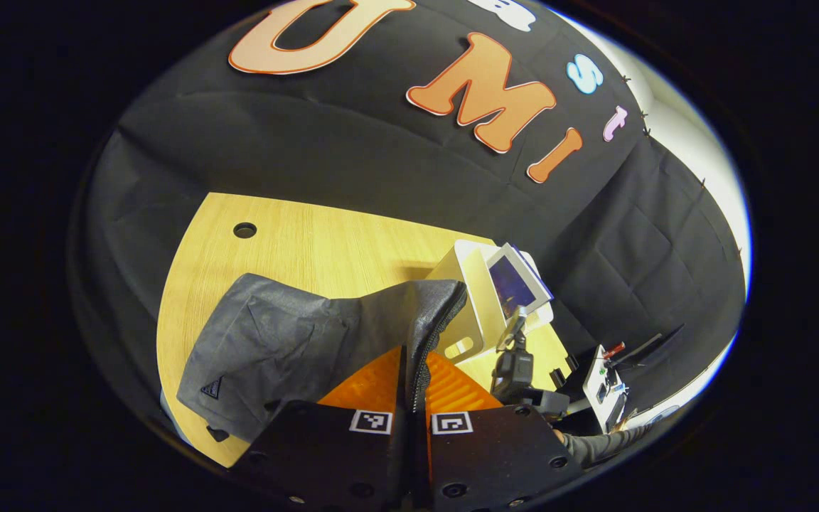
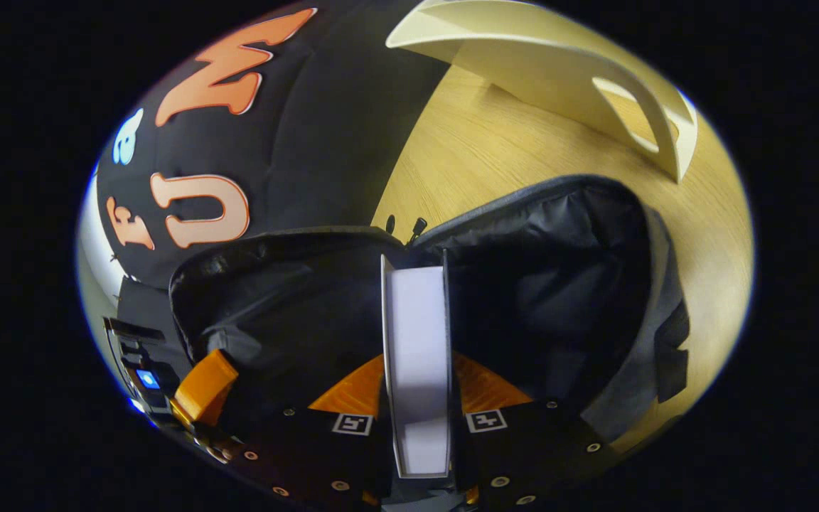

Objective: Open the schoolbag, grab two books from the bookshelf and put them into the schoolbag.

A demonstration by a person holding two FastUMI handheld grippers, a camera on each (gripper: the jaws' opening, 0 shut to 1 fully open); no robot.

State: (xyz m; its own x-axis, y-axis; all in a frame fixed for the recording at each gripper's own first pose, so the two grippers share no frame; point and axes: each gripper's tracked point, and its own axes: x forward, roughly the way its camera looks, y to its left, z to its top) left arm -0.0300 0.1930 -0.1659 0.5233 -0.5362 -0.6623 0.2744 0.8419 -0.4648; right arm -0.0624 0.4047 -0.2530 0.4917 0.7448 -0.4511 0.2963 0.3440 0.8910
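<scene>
The grey schoolbag (image 1: pixel 274 341) lies on the wooden table (image 1: pixel 310 242), and my left gripper (image 1: pixel 416 387) is shut on the zipped edge of its flap, holding it up. In the right gripper view the schoolbag (image 2: pixel 537 284) gapes open with a dark lining. My right gripper (image 2: pixel 416 377) is shut on a white book (image 2: pixel 416 334), held edge-on right at the opening. The cream bookshelf (image 1: pixel 473 284) stands behind the bag with a blue-covered book (image 1: pixel 512 284) leaning in it. The right gripper (image 1: pixel 516 370) shows in front of the shelf, and the left gripper (image 2: pixel 196 387) at the bag's left rim.
The bookshelf (image 2: pixel 580 64) stands just beyond the bag's far side, its cut-out handle toward me. A round cable hole (image 1: pixel 244 230) is in the table's far left. A white box with buttons (image 1: pixel 605 391) and a sleeve (image 1: pixel 594 446) are off the right edge.
</scene>
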